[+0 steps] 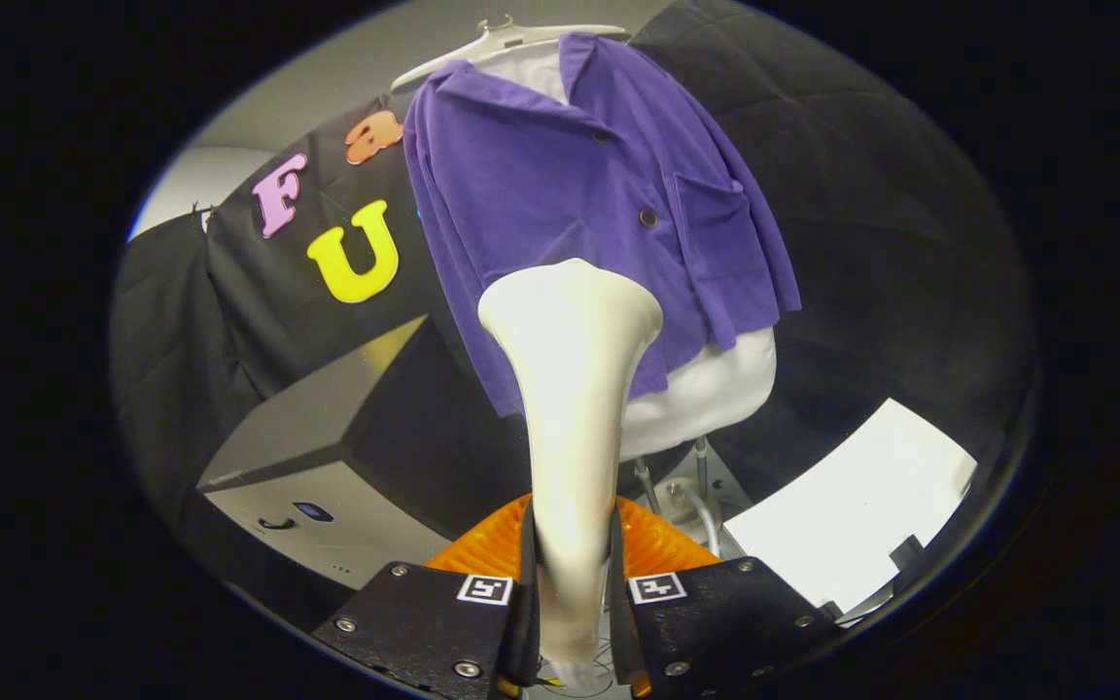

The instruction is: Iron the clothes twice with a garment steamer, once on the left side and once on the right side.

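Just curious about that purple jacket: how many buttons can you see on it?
2. One button sits just under the collar of the purple jacket; another lies lower, beside the chest pocket. The steamer, held in the gripper, may hide more.

Even, soft light falls from above; the steamer [570, 389] head shows mild glare. The shirt [579, 204] is sharp. Fisheye bending curves the rim, where the picture darkens.

The garment steamer [570, 389], clamped between both fingers of the claw [572, 593], was cream-white. The corduroy jacket [560, 194] was purple with dark buttons, over a white shirt [706, 389] on a white hanger [507, 44]. Beside it stood a silver-grey box [327, 476] and a white sheet [852, 506].
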{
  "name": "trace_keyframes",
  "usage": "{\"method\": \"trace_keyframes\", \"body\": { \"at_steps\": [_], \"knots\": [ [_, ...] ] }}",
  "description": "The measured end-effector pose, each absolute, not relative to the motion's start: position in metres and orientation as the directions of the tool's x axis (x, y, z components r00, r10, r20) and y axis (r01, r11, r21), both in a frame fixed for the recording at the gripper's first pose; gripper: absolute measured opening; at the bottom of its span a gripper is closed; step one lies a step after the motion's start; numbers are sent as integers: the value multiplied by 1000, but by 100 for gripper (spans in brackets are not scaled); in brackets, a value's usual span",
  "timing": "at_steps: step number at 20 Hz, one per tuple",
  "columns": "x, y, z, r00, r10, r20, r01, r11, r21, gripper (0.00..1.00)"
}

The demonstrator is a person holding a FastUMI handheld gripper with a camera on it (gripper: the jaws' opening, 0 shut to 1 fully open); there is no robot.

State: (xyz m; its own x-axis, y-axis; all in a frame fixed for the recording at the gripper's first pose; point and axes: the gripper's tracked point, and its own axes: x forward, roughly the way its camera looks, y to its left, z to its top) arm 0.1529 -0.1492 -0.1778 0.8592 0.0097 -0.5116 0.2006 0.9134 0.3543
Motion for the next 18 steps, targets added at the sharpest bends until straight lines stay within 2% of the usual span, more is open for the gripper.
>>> {"method": "trace_keyframes", "body": {
  "at_steps": [8, 15, 18],
  "knots": [
    [165, -188, -30, 972, -63, -224, 146, 916, 373, 29],
    [191, -221, 62, 995, -93, -25, 96, 931, 352, 29],
    [212, -244, 89, 991, -130, 43, 109, 938, 329, 29]
  ]
}}
